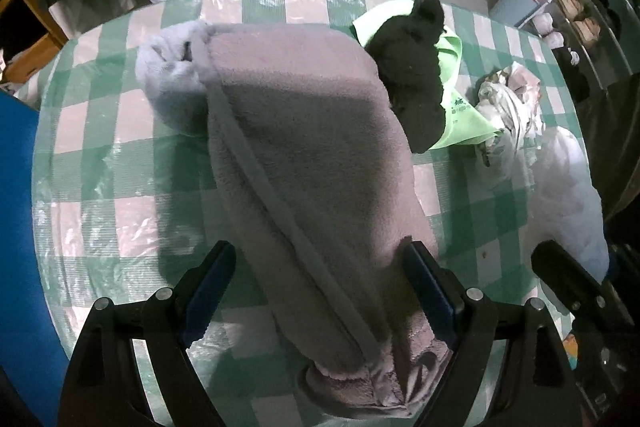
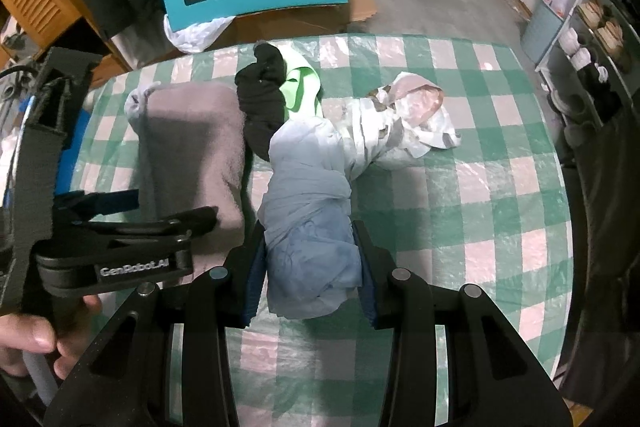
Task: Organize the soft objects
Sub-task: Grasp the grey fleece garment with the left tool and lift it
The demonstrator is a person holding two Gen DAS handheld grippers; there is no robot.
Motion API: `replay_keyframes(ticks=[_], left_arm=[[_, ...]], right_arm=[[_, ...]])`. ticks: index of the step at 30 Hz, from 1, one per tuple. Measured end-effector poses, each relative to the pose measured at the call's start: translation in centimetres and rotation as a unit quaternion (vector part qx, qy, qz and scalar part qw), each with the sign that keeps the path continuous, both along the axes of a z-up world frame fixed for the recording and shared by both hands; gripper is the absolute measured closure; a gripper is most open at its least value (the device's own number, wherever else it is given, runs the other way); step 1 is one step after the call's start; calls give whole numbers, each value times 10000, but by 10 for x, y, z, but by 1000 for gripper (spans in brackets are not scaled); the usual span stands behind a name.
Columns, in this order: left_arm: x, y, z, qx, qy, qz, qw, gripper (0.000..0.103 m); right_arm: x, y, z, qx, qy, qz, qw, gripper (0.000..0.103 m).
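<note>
**Two cloths on checked table**

Left gripper (image 1: 320, 287): jaws spread wide, straddling the grey-brown towel (image 1: 296, 131) lying on the checked tablecloth (image 1: 100, 187); left pad clear of it. Right gripper (image 2: 310, 275): pads clamped on the pale blue cloth (image 2: 308, 195), just beside the towel. Black garment (image 2: 260, 99) lies behind both.

I read the grey towel (image 1: 304, 163) as thick, matt fleece with a smooth bound edge. The black sock (image 1: 416, 75) looks like dull knit. The table (image 1: 120, 195) wears a glossy, crinkled clear plastic sheet over green check. My right hand-held gripper (image 2: 312, 275) is matt black plastic with metal pins; the pale blue cloth (image 2: 308, 211) looks thin and wrinkled.
</note>
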State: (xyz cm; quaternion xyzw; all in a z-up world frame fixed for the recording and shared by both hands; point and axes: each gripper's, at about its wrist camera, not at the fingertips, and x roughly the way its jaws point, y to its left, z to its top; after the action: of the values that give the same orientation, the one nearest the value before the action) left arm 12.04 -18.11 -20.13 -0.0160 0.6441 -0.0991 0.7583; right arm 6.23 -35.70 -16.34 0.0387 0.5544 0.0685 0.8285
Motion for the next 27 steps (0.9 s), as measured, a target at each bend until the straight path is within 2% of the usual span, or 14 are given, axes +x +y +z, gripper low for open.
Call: replay_keyframes(ticks=[3, 5, 6, 8, 9, 11, 14, 21, 27], left_arm=[[0, 3, -2, -62, 3, 38, 10000, 19], [-1, 4, -4, -164, 42, 15, 9999, 36], [-2, 3, -5, -224, 63, -7, 9997, 40], [-5, 1, -3, -233, -7, -98, 9997, 55], [-7, -1, -1, -161, -67, -209, 9996, 58], [-11, -6, 4, -19, -170, -394, 9991, 73], [-17, -6, 14, 113, -311, -510, 9981, 85], [-28, 10, 27, 208, -478, -528, 9972, 87], [-38, 22, 43, 485, -710, -604, 9945, 87]], right_arm=[[-1, -2, -2, -9, 35, -19, 10000, 65], [-2, -1, -3, -1, 48, -23, 10000, 65], [-2, -1, -2, -7, 43, -20, 10000, 65], [-2, 0, -2, -11, 42, -5, 10000, 65], [-2, 1, -1, -9, 39, 5, 10000, 65], [-2, 4, -1, -11, 35, 43, 10000, 65], [-2, 8, -1, -17, 46, 104, 9999, 64], [-5, 18, 7, -4, -15, 201, 9998, 64], [-11, 26, 15, 102, -70, 244, 9996, 65]])
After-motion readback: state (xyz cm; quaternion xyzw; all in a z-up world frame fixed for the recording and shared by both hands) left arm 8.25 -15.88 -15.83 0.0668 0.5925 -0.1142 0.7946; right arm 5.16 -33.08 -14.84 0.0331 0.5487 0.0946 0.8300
